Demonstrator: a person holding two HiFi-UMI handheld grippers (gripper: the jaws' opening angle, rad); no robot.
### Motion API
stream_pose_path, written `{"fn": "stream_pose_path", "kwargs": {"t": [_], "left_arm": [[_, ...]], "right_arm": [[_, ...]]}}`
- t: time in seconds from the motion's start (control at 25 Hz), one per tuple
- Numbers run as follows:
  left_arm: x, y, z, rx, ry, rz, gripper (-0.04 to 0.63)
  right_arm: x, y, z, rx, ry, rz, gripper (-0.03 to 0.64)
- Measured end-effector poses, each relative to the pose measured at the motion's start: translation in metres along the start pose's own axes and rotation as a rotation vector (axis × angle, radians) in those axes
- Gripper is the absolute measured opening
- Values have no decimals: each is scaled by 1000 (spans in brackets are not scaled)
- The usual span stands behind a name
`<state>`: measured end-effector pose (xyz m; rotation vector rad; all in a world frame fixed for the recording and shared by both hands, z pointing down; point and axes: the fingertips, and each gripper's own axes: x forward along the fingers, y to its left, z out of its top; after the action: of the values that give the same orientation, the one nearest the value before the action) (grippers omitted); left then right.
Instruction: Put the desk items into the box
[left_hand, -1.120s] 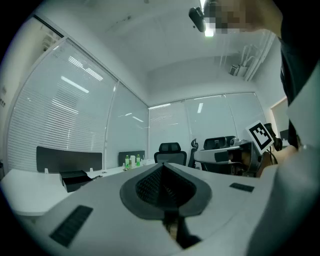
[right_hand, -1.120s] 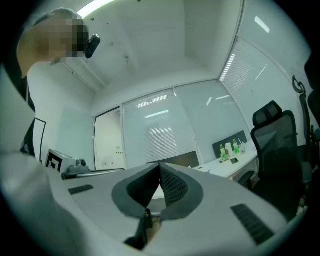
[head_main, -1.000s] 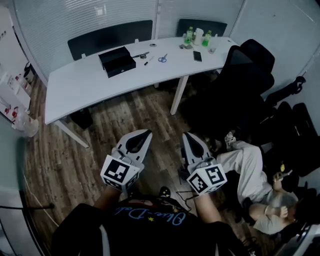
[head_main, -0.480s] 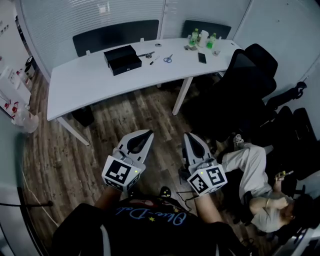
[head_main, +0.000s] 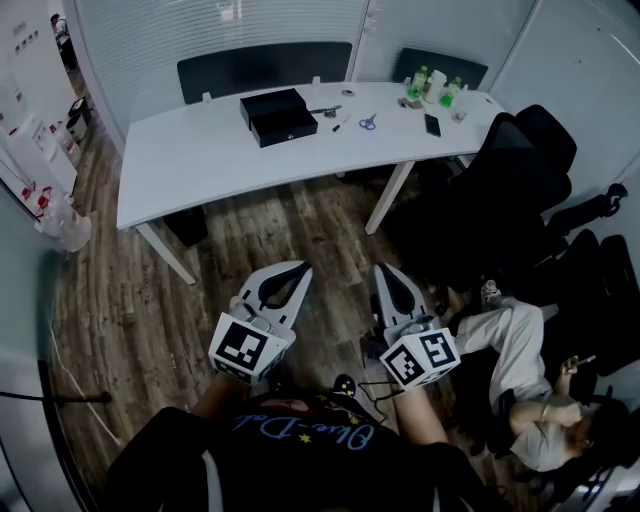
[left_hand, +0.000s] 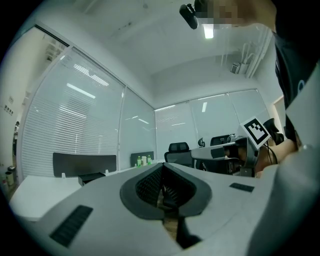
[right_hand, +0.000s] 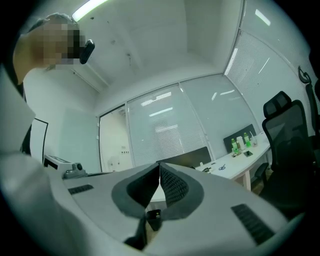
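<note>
Far desk (head_main: 200, 165) holds box (head_main: 278, 115); small items (head_main: 368, 121) indistinct.

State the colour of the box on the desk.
Black. The box shows best in the head view, standing on the white desk.

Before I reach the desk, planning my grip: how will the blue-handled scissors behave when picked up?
The scissors look small and thin, so probably light and stiff. Lying flat on the smooth white desk, they would likely slide rather than roll if nudged.
</note>
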<state>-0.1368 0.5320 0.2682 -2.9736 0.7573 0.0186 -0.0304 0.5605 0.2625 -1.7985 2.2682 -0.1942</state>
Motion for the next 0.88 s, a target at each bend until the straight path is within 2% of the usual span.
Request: {"fn": "stream_pose_path", "kwargs": {"t": [0.32, 0.68, 0.88], "left_arm": [[-24, 27, -1, -10, -27, -4, 9], [-13, 37, -11, -32, 6, -23, 9], [6, 49, -10, -13, 16, -18, 9]], "right_arm": [[12, 31, -14, -23, -1, -23, 10], [26, 11, -8, -35, -5, -68, 11], [43, -8, -6, -21, -22, -64, 11]]}}
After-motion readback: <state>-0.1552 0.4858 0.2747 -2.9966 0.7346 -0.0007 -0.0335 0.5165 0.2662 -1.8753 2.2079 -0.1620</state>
